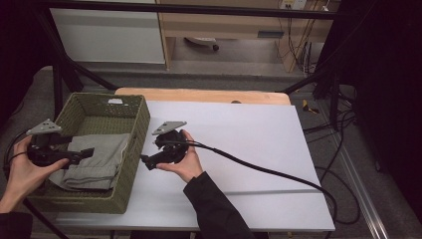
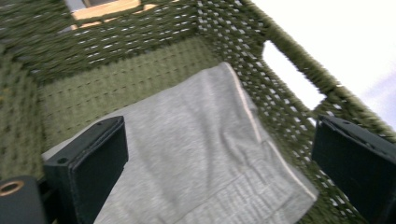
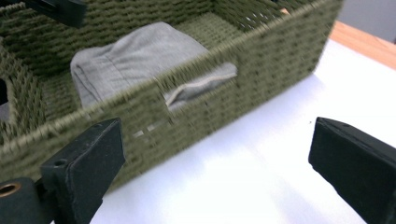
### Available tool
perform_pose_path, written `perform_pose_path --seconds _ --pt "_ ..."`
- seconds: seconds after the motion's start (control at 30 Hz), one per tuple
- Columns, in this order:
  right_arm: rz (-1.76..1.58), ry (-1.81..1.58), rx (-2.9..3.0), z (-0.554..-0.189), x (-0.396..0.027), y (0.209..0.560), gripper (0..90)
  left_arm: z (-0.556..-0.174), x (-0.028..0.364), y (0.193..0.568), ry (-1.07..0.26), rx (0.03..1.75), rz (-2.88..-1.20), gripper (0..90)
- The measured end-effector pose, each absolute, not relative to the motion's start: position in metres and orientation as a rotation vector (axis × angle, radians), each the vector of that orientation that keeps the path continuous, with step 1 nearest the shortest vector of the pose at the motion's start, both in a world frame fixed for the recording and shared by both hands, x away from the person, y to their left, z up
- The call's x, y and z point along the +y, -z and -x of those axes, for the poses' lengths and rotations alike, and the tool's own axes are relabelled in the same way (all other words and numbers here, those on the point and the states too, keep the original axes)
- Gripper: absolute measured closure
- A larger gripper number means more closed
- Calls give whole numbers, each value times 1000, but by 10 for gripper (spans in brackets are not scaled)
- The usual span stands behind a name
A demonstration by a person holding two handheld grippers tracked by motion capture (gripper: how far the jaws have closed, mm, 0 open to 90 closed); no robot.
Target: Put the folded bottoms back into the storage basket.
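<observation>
A folded grey garment (image 1: 97,162) lies inside the green woven basket (image 1: 130,172) at the table's left; it fills the near half of the basket floor (image 2: 201,149) and leans on the right wall (image 3: 140,60). My left gripper (image 1: 84,154) hovers over the garment, jaws wide apart and empty (image 2: 219,172). My right gripper (image 1: 148,162) is held just outside the basket's right wall, above the white table, open with nothing between its jaws (image 3: 217,172).
The basket has a handle slot in its side wall (image 2: 292,77). The white tabletop (image 1: 239,144) stretches to the right of the basket. A black cable (image 1: 268,172) trails from my right gripper across the table to the right edge.
</observation>
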State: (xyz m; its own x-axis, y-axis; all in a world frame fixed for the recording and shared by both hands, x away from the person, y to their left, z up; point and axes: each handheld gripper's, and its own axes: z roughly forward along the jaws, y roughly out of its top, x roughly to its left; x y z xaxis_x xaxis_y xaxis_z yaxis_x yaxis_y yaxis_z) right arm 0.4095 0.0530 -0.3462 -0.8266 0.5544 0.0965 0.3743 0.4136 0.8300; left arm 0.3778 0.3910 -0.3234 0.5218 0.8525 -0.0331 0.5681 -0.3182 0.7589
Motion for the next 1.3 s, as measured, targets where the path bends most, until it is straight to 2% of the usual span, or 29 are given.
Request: perform_pose_path --seconds 1.3 --pt "-1087 -1281 2359 -405 -117 363 15 -379 296 336 -371 959 -2113 18"
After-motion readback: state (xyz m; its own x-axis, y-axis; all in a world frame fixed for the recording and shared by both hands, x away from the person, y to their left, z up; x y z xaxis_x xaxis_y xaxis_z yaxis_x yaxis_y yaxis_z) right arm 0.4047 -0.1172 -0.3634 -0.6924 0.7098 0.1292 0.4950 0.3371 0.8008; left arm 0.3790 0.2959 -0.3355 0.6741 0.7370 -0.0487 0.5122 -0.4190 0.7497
